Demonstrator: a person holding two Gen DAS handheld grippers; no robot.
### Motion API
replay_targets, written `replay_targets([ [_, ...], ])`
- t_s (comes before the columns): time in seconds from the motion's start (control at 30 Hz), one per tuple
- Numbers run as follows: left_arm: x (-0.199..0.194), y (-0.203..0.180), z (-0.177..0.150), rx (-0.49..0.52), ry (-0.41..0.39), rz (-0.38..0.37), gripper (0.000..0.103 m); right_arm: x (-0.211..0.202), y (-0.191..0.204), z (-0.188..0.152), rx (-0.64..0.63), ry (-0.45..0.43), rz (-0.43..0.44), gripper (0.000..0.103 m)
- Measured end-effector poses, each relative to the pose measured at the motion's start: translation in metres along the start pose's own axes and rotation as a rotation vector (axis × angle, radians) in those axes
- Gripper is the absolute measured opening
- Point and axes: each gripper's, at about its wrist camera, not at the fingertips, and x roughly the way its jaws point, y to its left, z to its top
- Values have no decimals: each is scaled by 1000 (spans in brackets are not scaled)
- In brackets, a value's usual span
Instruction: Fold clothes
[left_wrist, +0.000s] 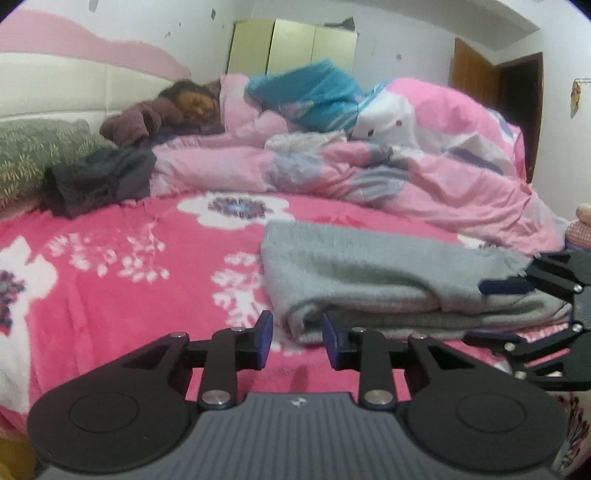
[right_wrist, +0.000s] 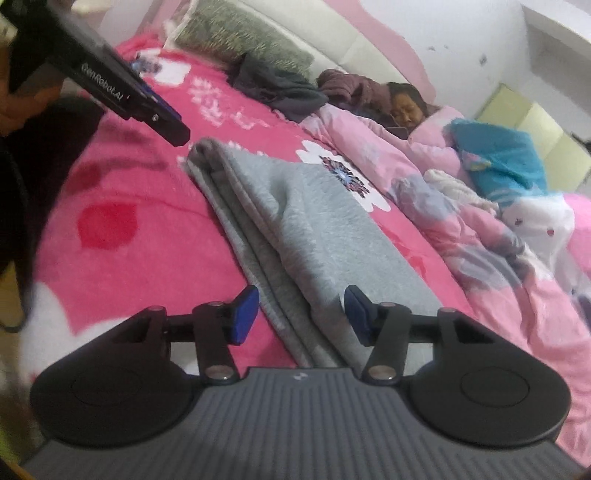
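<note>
We see a folded grey garment (right_wrist: 295, 221) lying on the pink floral bed (left_wrist: 110, 258) — the left tool (left_wrist: 297, 338) spread at its near corner, the right tool (right_wrist: 301, 314) spread astride its layered end, neither pinching cloth.

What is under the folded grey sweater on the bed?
The grey sweater lies in stacked layers on the pink flowered blanket. The blanket shows all around it; whatever sits directly beneath or between the folds is covered.
</note>
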Motion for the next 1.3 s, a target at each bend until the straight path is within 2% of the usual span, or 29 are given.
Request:
replay_targets([
  [0.1, 4, -6, 10, 18, -40, -23, 30, -20, -19, 5, 174, -61, 60, 50],
  [0.2, 19, -15, 21, 15, -64, -51, 29, -22, -48, 13, 384, -116, 107, 47],
  [0.27, 34, -23, 22, 36, -38, -40, 24, -13, -64, 18, 506, -127, 133, 34],
  [0.3, 41, -26, 22, 47, -23, -32, 20, -6, -69, 21, 547, -122, 136, 31],
  [0.33, 46, -27, 19, 57, 4, -14, 13, 4, -71, 22, 579, -111, 132, 25],
  [0.37, 51, -28, 15, 67, 31, 4, 13, 13, -69, 21, 602, -92, 133, 18],
  [0.43, 60, -29, 8, 84, 81, 38, 12, 31, -60, 15, 637, -45, 164, 12],
  [0.53, 56, -20, -1, 76, 84, 42, 11, 56, -35, -3, 675, 41, 214, 10],
  [0.67, 41, -13, 7, 57, 43, 41, 13, 57, -40, -15, 791, 0, 237, 9],
  [0.8, 34, -21, 20, 92, -18, -8, 13, 55, -33, -18, 770, -31, 217, 9],
  [0.97, 66, -49, 20, 186, 37, -69, 14, 51, -23, -15, 708, -53, 162, 9],
  [1.3, 69, -41, 9, 128, 107, -52, 13, 43, -22, 1, 651, -79, 114, 11],
])
